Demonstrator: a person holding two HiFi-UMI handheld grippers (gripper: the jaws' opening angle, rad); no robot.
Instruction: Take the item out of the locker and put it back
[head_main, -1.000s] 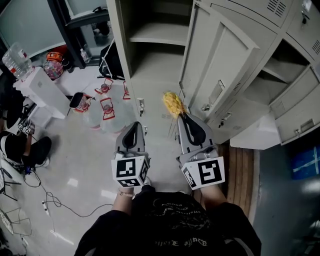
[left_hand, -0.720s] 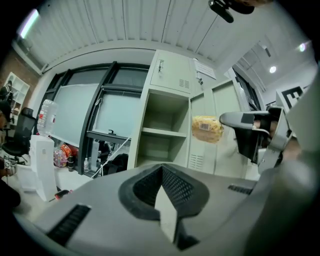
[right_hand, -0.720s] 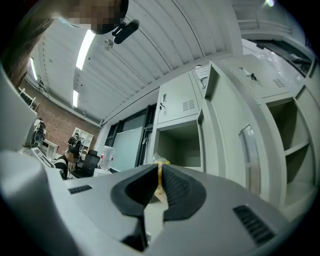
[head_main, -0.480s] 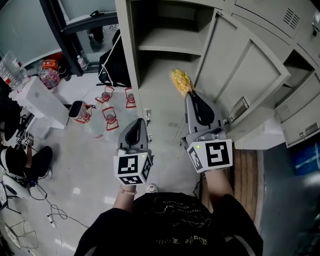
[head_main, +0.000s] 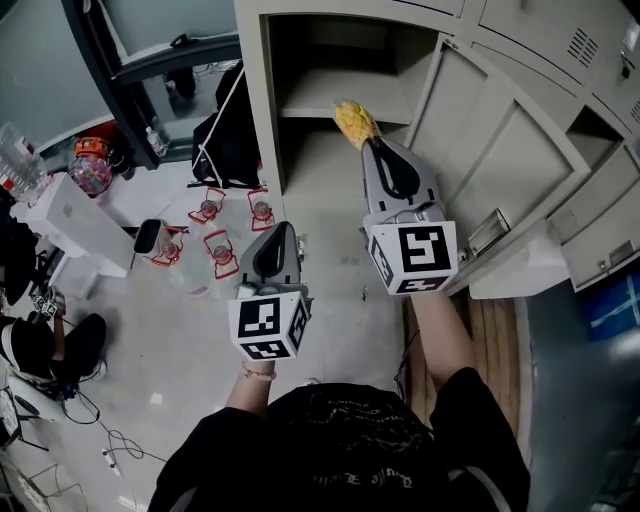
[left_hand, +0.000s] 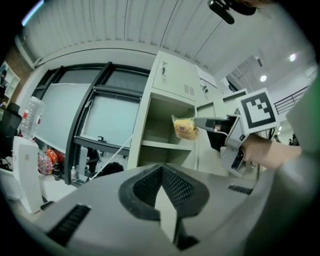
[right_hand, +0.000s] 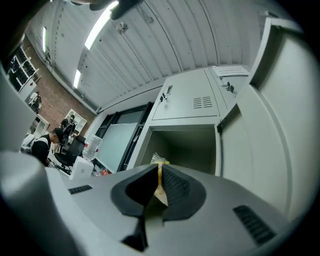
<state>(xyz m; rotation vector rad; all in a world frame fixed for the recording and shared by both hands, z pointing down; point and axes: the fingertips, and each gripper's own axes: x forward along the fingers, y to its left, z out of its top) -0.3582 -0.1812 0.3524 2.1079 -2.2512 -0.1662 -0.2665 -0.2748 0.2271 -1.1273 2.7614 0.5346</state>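
While the grey locker (head_main: 258, 120) stands with its door (head_main: 505, 150) swung wide, the right gripper (head_main: 364, 141) points at the open compartment, jaws clamped on a yellow snack bag (head_main: 350, 120) that juts beyond their tips, above the shelf (head_main: 320, 100). Left gripper (head_main: 283, 230): jaws together, nothing between them.

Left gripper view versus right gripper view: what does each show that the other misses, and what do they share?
Only the left gripper view: the whole yellow snack bag held by the right gripper near the locker's shelf, plus the left gripper, jaws shut and empty. Only the right gripper view: the bag's edge pinched between the right gripper's pads, and the open locker door at right. Both: the open locker compartment and the vented door above it.
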